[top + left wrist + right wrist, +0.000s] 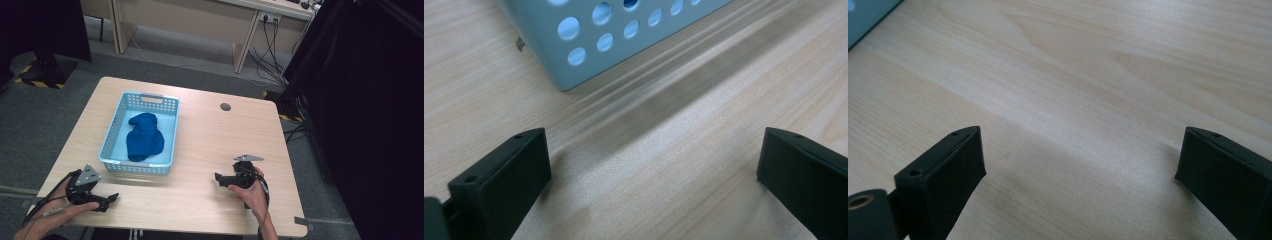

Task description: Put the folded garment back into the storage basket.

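While both grippers rest low at the near edge of the light wooden table (210,130), findings are as follows.

Cloth position: crumpled dark blue cloth (144,137) lies inside the pale blue perforated plastic basket (112,134), long axis running away from the person.
Bearing: ahead and right of the left gripper (111,198); ahead and left of the right gripper (218,178).
Nearer arm: left, judged just beside the basket's near corner (569,75).
Left gripper state: jaws wide apart, holding nothing.
Right gripper state: jaws wide apart, holding nothing.
Count: one cloth, one basket, two grippers.
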The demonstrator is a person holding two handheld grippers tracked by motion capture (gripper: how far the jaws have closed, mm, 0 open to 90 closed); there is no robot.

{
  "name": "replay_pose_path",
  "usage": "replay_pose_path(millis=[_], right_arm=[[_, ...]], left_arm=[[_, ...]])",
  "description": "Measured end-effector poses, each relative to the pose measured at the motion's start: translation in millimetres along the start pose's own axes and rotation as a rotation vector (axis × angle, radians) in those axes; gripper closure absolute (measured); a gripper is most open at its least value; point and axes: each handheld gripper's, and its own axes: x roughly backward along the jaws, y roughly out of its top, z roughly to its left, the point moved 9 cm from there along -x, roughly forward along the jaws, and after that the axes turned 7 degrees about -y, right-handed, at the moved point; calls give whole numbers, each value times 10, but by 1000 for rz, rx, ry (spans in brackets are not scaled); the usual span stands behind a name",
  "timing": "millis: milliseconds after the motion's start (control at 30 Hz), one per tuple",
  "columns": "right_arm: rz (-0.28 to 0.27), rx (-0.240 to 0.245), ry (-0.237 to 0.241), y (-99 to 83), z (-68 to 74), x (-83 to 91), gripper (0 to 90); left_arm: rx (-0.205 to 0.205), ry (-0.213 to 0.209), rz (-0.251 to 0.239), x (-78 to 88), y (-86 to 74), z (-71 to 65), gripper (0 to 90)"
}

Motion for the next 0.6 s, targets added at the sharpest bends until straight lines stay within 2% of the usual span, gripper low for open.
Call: replay_pose_path(millis=[600], right_arm=[[4,37,-55,-141,-9,73,48]], left_arm=[[0,0,1,1,-1,0,0]])
